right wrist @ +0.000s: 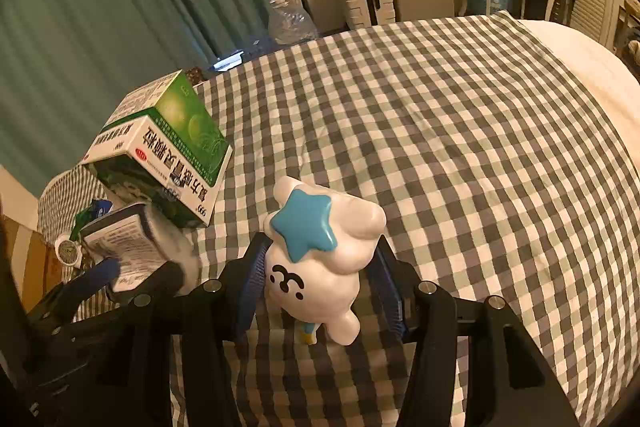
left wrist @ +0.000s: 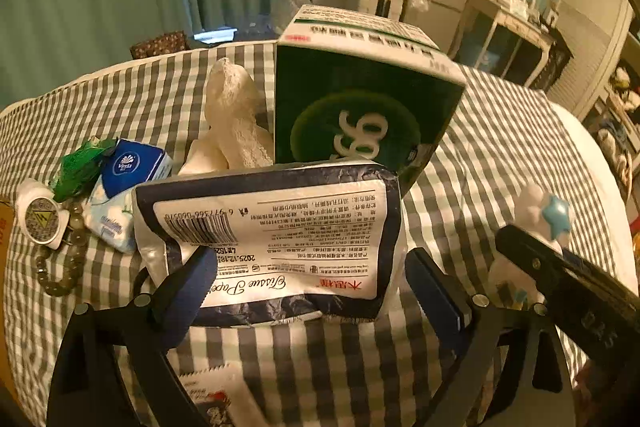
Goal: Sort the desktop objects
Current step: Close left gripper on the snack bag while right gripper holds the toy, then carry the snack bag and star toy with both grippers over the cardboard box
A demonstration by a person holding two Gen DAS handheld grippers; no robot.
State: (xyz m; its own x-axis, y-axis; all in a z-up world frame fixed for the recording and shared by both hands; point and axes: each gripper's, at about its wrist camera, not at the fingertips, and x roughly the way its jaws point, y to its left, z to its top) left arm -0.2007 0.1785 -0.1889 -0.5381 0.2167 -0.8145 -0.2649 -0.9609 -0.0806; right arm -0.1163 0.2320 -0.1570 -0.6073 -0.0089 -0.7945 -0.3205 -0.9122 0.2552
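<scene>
Left wrist view: grey-and-white checked tablecloth (left wrist: 500, 131), green curtains behind. Left gripper (left wrist: 316, 287) spread wide around a navy-and-white plastic tissue pack (left wrist: 272, 231); right pad clear of it, left finger overlapping its edge, contact uncertain. Green-and-white cardboard medicine box (left wrist: 360, 95) just behind the pack.

Right wrist view: same checked cloth. Right gripper (right wrist: 320, 291) half open, its blue pads clamped on a white glossy figurine with a blue star (right wrist: 320, 259), which stands on the cloth

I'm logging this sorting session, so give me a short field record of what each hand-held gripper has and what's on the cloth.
surface: checked cloth
left hand-held gripper: open around tissue pack, right pad clear of it
right hand-held gripper: holding white figure with blue star
behind pack: green medicine box
left cluster: blue Vinda packet, bead bracelet
</scene>
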